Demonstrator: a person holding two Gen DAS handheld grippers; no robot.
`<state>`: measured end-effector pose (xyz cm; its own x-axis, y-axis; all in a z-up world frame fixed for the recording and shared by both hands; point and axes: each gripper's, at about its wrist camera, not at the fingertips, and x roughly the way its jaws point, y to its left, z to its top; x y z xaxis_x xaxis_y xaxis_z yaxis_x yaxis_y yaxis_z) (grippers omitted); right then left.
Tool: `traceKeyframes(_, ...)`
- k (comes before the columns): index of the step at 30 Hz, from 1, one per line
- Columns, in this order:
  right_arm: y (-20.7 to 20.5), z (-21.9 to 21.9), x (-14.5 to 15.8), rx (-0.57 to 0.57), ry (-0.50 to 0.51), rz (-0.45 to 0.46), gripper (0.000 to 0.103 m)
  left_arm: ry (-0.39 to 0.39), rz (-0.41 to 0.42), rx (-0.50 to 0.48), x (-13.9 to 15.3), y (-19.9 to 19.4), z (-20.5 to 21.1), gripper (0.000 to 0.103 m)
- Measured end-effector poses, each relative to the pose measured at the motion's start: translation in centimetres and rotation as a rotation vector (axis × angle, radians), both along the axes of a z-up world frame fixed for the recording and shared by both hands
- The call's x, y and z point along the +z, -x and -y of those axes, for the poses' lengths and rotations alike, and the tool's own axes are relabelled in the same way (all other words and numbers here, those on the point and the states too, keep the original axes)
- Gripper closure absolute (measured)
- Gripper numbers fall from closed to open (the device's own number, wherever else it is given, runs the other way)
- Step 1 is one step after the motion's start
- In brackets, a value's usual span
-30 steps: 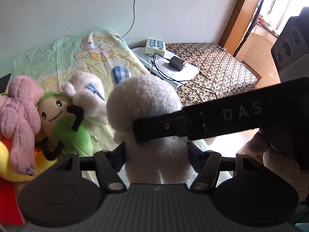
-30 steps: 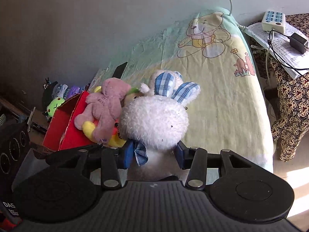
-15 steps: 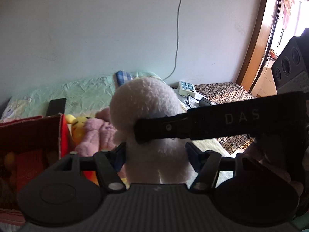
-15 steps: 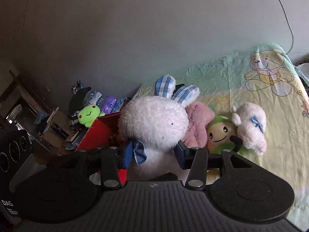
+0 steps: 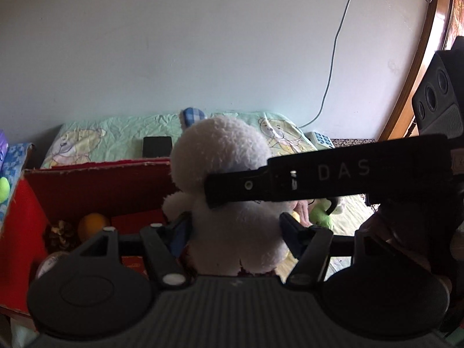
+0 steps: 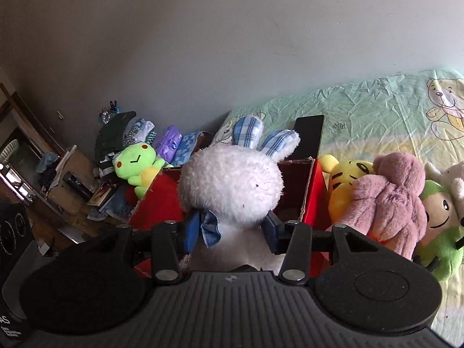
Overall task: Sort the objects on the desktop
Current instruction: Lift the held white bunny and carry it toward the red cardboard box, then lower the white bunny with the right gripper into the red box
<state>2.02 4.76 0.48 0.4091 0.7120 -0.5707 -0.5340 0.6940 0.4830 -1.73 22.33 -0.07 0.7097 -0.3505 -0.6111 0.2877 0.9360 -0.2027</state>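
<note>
White rabbit [image 6: 232,191], clamped at the body between the fingers of both the left gripper [image 5: 235,232] and the right gripper [image 6: 229,229], was held above the red box [image 5: 95,182], apparently for deposit there.

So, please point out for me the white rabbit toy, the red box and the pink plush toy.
white rabbit toy [image 6: 232,188], right wrist view, on its head.
red box [image 5: 98,185], left wrist view, on its inner back wall.
pink plush toy [image 6: 388,203], right wrist view, on its body.
</note>
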Motion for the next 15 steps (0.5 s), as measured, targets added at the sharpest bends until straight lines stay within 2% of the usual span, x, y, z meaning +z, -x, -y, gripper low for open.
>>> traceKeyframes(8, -1.1, -5.7, -2.0, -0.02, 0.258, -0.062, 0.054, 0.016, -0.115, -0.026, -4.1, -1.3, -2.9, 0.033)
traceKeyframes(11, -1.0, -7.8, -2.5, -0.021, 0.396, -0.054, 0.054, 0.04, -0.163, -0.037, -5.2, -1.9, -3.4, 0.033)
traceKeyframes(13, -1.1, -8.5, -3.1, -0.021, 0.444, -0.062, 0.054, 0.04, -0.179, -0.044, -5.7, -2.3, -3.5, 0.034)
traceKeyframes(15, -1.5, -8.6, -3.8, -0.018, 0.467, -0.109, 0.053, 0.039, -0.187, -0.052, -6.1, -2.6, -3.5, 0.034)
